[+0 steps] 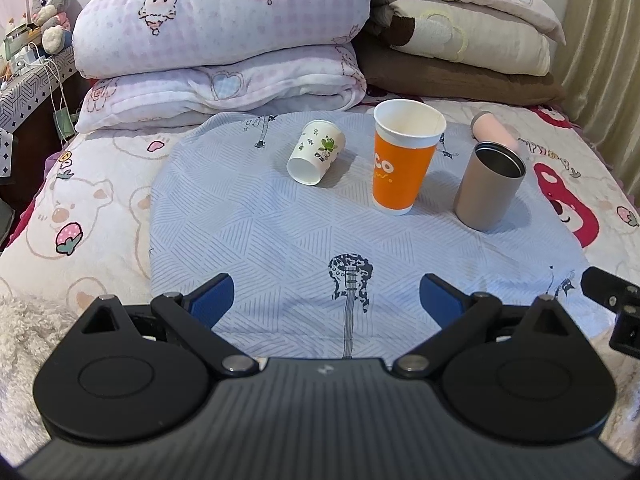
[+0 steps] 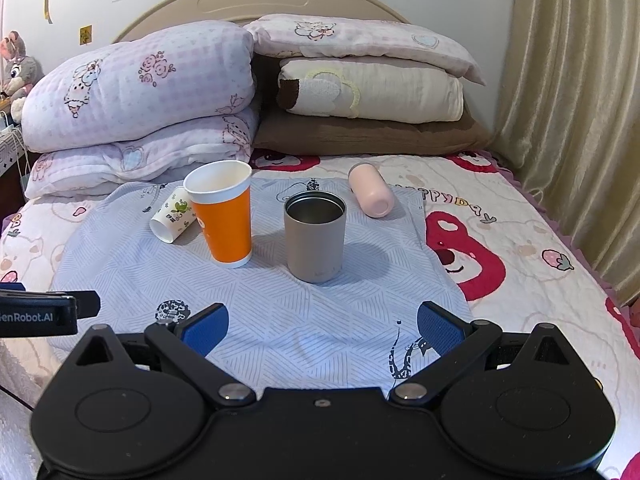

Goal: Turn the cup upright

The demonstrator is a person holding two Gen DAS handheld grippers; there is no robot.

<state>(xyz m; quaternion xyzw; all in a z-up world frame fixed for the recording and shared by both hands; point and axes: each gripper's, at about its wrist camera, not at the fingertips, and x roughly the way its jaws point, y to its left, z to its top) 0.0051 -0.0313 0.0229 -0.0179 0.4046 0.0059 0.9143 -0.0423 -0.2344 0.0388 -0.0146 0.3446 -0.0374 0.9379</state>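
Here both grippers hang back over the blue cloth [image 1: 256,240], jaws spread wide and holding nothing. Four cups sit ahead: the orange paper cup [image 1: 404,160] and the grey metal tumbler [image 2: 315,236] already stand upright, while the small floral paper cup [image 1: 316,152] and the pink cup [image 2: 370,190] lie on their sides. The floral cup lies ahead and slightly left of the left gripper [image 1: 326,300], its long axis pointing toward the fingers and leftward. The pink cup lies beyond the tumbler, ahead of the right gripper [image 2: 322,326]. Neither is yet approached; each hand seems nearer its own toppled cup.
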